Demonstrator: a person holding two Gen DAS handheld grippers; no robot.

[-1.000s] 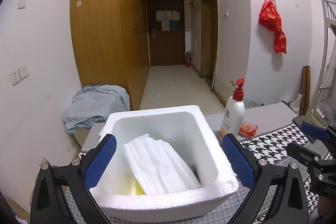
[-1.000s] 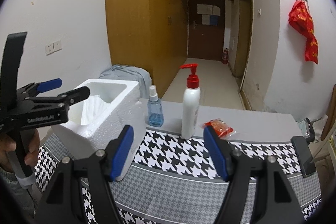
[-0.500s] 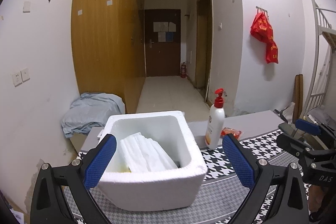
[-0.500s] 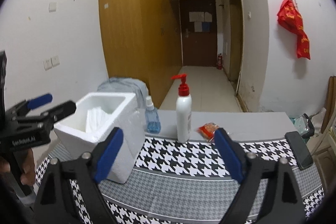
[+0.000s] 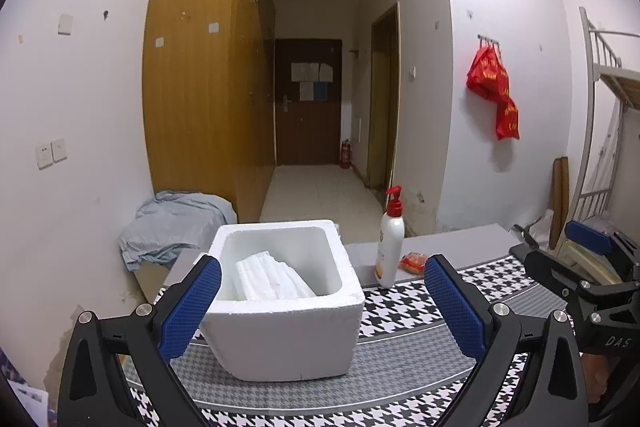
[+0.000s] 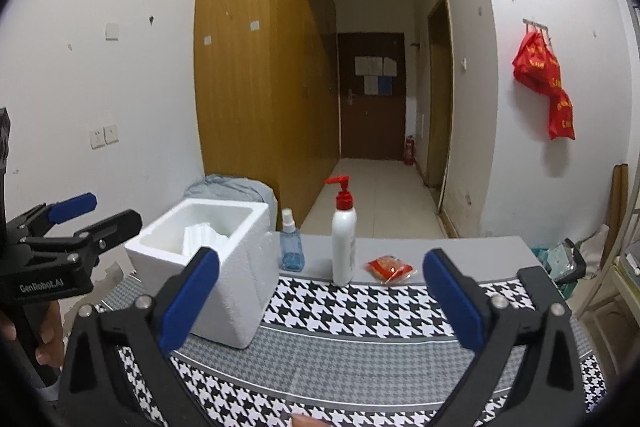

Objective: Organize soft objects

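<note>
White foam box (image 5: 280,323) hides most of its folded cloths (image 5: 272,279); both grippers' fingers gape wide, the right's just spread, holding nothing.

both claws have drawn back and lifted a little from the foam box (image 5: 288,307), so it sits farther off and more of the houndstooth tabletop (image 6: 360,347) shows in front. the right claw (image 6: 320,297) has just been opening (nothing between its pads) and now stands wide. the left claw (image 5: 322,303), gaping, no longer straddles the box.
</note>
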